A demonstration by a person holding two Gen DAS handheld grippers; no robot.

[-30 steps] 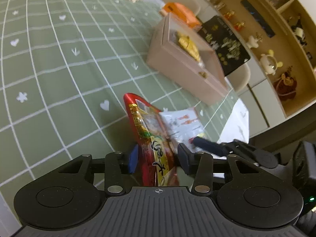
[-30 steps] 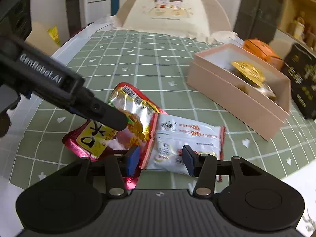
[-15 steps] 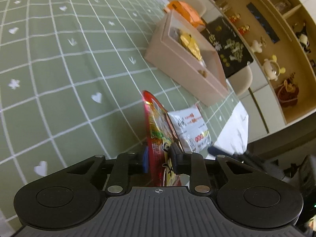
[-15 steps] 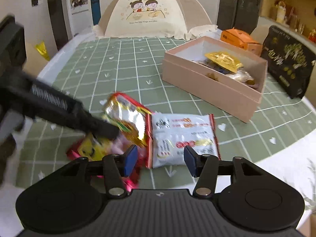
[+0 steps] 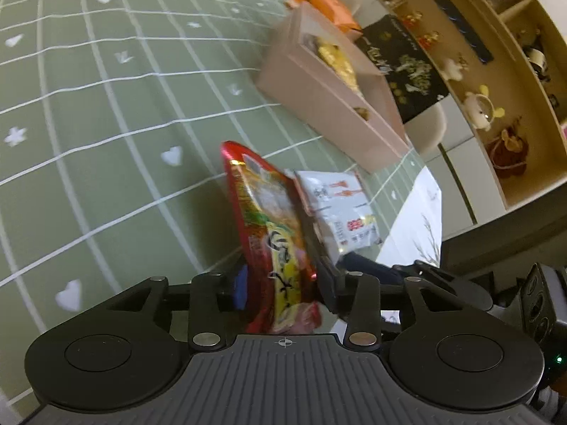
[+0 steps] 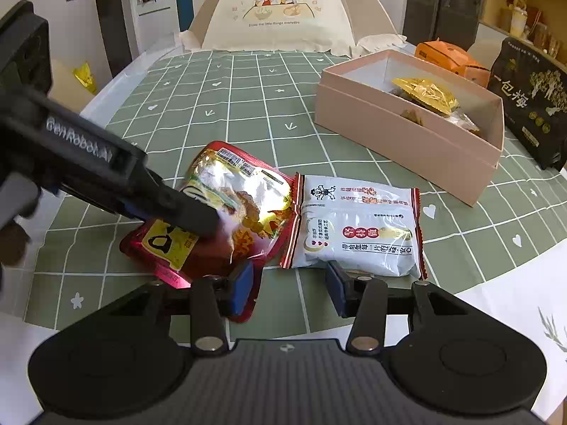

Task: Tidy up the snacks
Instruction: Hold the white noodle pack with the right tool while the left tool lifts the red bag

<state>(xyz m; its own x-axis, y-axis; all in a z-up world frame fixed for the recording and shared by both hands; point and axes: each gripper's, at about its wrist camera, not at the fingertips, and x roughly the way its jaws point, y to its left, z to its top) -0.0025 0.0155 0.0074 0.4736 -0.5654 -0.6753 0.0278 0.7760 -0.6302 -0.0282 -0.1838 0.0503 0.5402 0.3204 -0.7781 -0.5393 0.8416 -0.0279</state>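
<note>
An open pink box (image 6: pixel 407 134) stands on the green checked tablecloth (image 6: pixel 226 99), and inside it lie one gold foil packet (image 6: pixel 427 94) and some small brown snacks that I cannot count. Behind the box there are one orange carton (image 6: pixel 448 58) and one black bag (image 6: pixel 531 102) with Chinese writing in pale letters. At the far end of the table a cream mesh food cover (image 6: pixel 280 10) shows two cartoon children and Chinese characters. Two snack bags lie side by side in front of the box: a red snack bag (image 6: pixel 226 219) and a white snack bag (image 6: pixel 358 226) with red edges and Chinese print. The left gripper (image 5: pixel 280 283), marked "GenRobot.AI", has the red bag between its jaws, which are opening. The right gripper (image 6: pixel 290 283) hovers just before the two bags, its jaws closing with nothing between them.
</note>
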